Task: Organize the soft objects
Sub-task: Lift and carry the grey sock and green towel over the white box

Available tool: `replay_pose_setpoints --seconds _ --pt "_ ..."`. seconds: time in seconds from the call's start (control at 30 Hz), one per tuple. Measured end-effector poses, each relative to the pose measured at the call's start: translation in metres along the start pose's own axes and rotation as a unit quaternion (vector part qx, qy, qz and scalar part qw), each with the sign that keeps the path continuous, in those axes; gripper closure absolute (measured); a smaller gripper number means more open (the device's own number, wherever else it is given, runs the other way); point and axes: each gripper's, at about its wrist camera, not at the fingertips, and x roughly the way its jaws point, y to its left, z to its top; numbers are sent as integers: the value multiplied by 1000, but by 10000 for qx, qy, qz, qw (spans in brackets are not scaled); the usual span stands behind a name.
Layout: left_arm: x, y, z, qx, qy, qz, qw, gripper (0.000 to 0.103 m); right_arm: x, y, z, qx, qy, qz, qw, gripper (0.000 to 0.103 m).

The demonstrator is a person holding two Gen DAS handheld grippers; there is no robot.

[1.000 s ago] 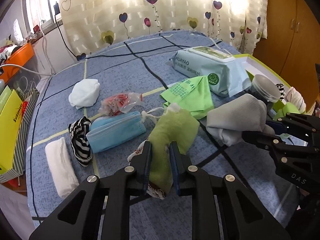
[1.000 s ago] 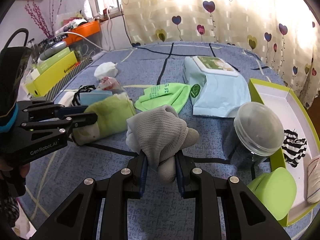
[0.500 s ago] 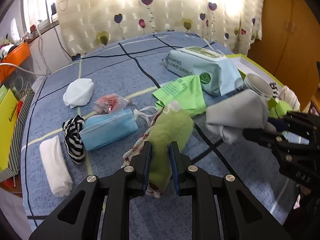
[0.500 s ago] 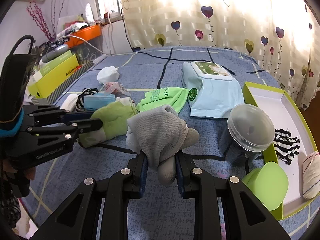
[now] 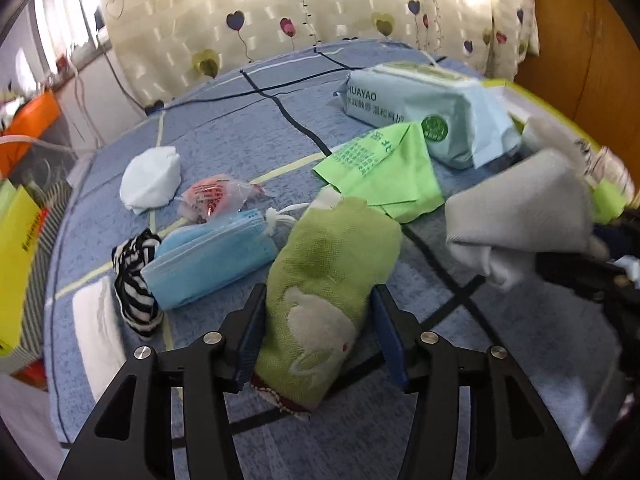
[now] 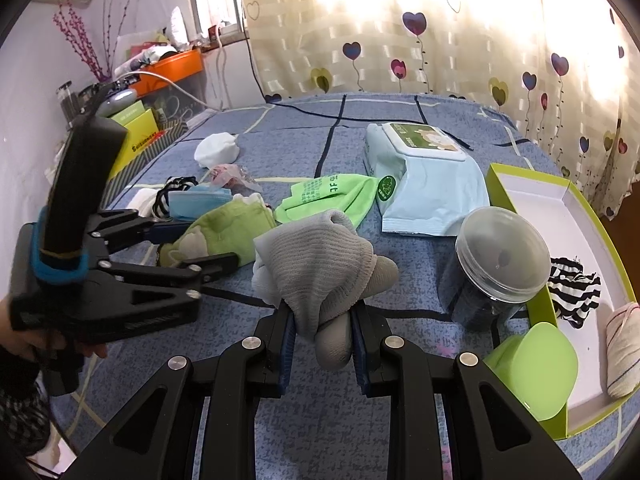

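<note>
A green sock with a white rabbit pattern [image 5: 328, 280] lies on the blue bedspread between the fingers of my left gripper [image 5: 319, 292]. Its jaws are opening and the pads stand off the sock's sides. From the right wrist view the same green sock [image 6: 224, 228] sits between the left gripper's [image 6: 196, 242] spread fingers. My right gripper [image 6: 322, 320] is shut on a bunched grey sock [image 6: 316, 264], held above the bed. That grey sock [image 5: 520, 216] appears blurred at the right of the left wrist view.
A lime-edged white box [image 6: 560, 200] at the right holds a striped cloth [image 6: 572, 288] and a rolled sock. A dark jar [image 6: 496, 264], green lid [image 6: 536, 372], wipes pack [image 6: 424, 184] and green pouch [image 6: 332, 196] lie nearby. A blue mask [image 5: 208, 256] and striped sock [image 5: 132, 276] lie left.
The left jaws have spread apart and let go of the green sock, which now rests on the bed. The left gripper sank slightly. The right gripper stayed still with the grey sock.
</note>
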Motion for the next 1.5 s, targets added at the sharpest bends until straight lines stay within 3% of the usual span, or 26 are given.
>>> replay_pose_setpoints --seconds 0.13,0.27,0.37,0.5,0.83,1.13,1.5 --pt "-1 -1 0 44 30 100 9999 49 -2 0 1 -8 -24 -4 10000 80" --pt "-5 3 1 -79 -21 60 9999 62 -2 -2 1 31 -41 -20 10000 80" --pt "-10 3 1 -182 -48 28 9998 65 -2 -2 1 30 -52 -11 10000 80" --pt "-21 1 3 -301 -122 -247 9992 65 -6 -3 2 12 -118 -17 9999 80" --pt "-62 -24 30 -344 -558 -501 9966 65 -37 -18 11 103 -478 -248 9985 80" --pt "-80 -54 56 -312 -834 -884 9921 65 -69 -53 15 258 -731 -724 9944 80" --pt "-72 -106 92 -144 -823 -1409 9865 64 -96 -113 6 626 -810 -1236 9870 80"
